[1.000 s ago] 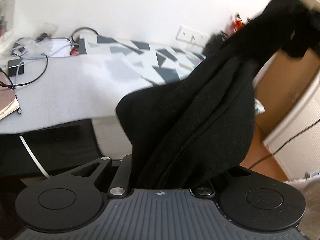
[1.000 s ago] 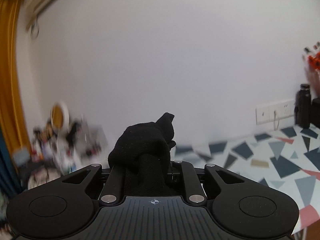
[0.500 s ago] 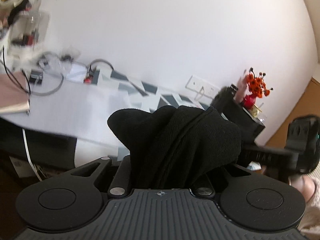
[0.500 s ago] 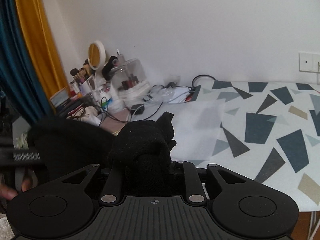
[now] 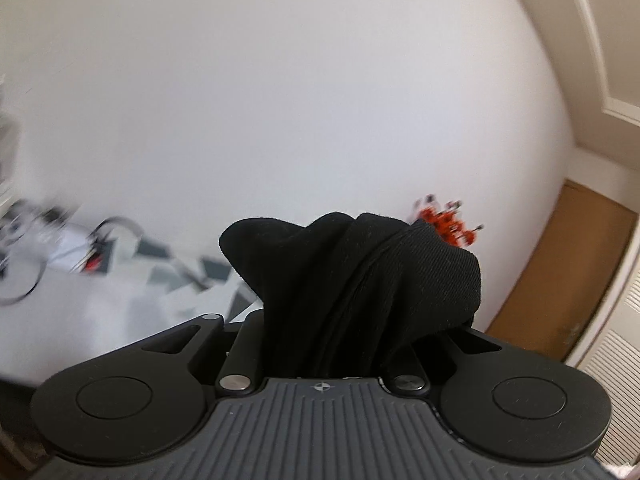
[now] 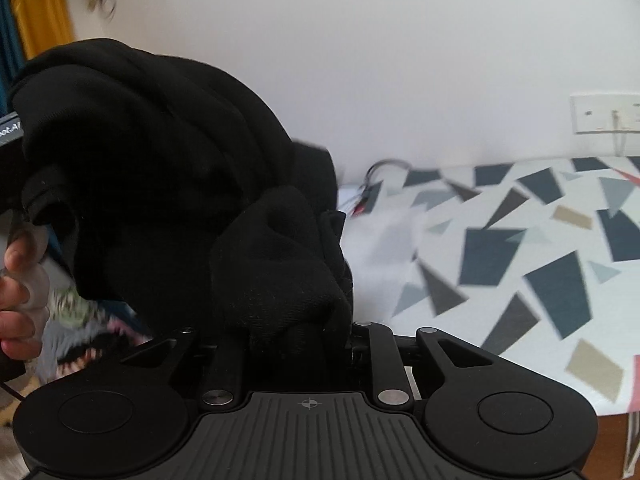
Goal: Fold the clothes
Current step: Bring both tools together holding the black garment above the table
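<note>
Tabletop [image 6: 520, 248] patterned with grey, dark blue and tan shards meets a white wall [image 5: 300, 100] carrying a socket [image 6: 604, 114]; yellow curtain [image 6: 38, 12] at far left. Both the left gripper [image 5: 340, 320] and right gripper [image 6: 292, 320] pinch a bunched black garment [image 6: 160, 168], held up off the table. Fabric hides their fingertips; clutter behind is blurred, and a hand [image 6: 18, 292] is cut off by the edge.

right gripper [image 6: 296, 344] clamps black garment [image 6: 168, 184] | patterned table [image 6: 540, 248] beyond | hand [image 6: 18, 280] left

Matte black left claw [image 5: 320, 344] and right claw [image 6: 296, 344], ribbed grey housings, silver pivot screws.
</note>
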A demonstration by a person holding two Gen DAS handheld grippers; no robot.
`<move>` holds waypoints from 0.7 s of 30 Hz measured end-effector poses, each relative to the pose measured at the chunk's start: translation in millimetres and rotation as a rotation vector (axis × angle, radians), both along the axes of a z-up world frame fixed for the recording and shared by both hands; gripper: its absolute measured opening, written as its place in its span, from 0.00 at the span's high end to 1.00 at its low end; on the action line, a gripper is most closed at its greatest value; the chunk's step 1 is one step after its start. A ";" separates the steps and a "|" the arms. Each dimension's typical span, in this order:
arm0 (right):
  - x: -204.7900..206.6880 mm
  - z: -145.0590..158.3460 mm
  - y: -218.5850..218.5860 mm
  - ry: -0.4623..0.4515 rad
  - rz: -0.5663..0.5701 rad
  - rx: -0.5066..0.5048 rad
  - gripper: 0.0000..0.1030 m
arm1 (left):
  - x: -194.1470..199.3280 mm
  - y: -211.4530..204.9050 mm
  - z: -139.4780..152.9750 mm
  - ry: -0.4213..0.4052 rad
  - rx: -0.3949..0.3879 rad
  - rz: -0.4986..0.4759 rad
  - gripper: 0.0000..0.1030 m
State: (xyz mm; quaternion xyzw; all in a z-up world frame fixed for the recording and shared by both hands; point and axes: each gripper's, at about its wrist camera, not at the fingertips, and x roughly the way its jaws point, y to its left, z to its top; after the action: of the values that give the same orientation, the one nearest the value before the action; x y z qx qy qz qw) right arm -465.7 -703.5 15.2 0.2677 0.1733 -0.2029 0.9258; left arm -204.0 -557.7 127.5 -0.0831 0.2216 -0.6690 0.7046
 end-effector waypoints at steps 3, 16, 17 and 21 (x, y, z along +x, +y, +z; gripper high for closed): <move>-23.3 15.0 -18.1 -0.064 -0.079 -0.011 0.81 | -6.8 -23.8 20.2 -0.031 -0.062 -0.032 0.88; -118.5 62.9 -109.9 -0.115 -0.481 -0.125 0.81 | 23.6 -176.2 28.2 0.008 -0.207 -0.188 0.88; -118.4 66.0 -117.9 -0.109 -0.498 -0.135 0.81 | 24.9 -190.7 28.7 0.012 -0.220 -0.210 0.88; -123.3 79.7 -154.5 -0.130 -0.567 -0.161 0.81 | 27.1 -245.8 42.8 0.005 -0.287 -0.303 0.88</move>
State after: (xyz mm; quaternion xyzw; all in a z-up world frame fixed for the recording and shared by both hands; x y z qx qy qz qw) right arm -589.0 -858.0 94.8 0.2435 0.0155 -0.4490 0.8596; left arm -176.9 -803.5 170.3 -0.1500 0.1356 -0.7918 0.5763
